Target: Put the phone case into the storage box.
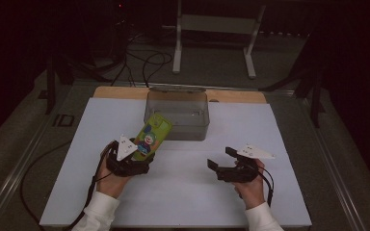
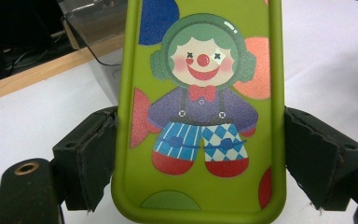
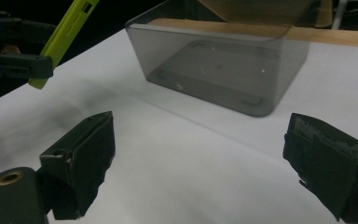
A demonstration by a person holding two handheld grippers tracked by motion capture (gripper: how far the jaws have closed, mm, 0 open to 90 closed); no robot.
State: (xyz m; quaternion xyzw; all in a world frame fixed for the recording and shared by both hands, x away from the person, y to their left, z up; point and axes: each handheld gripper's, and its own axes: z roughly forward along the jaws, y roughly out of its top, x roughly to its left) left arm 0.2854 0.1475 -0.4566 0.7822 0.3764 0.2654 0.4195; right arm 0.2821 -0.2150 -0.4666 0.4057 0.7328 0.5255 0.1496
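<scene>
In the high view the left gripper (image 1: 142, 155) sits at lower left of centre, its jaws closed on the long sides of a green phone case (image 1: 150, 136), which slants up and to the right so that its far end hangs over the near wall of a clear grey plastic box (image 1: 177, 114). The left gripper view shows that grip close up: the phone case (image 2: 200, 112) fills the middle of the frame, printed with a clown, and a black pad (image 2: 98, 154) presses against each of its edges, at lower left and lower right. The right gripper (image 1: 221, 160) lies at lower right of centre in the high view, over bare white table sheet (image 1: 183, 192), with its jaws spread wide and nothing between them. In the right gripper view the two pads (image 3: 86, 154) stand far apart at the bottom corners, the box (image 3: 223, 70) stands on the sheet at upper centre, and the left gripper (image 3: 16, 63) holds the phone case (image 3: 63, 39) at upper left.
</scene>
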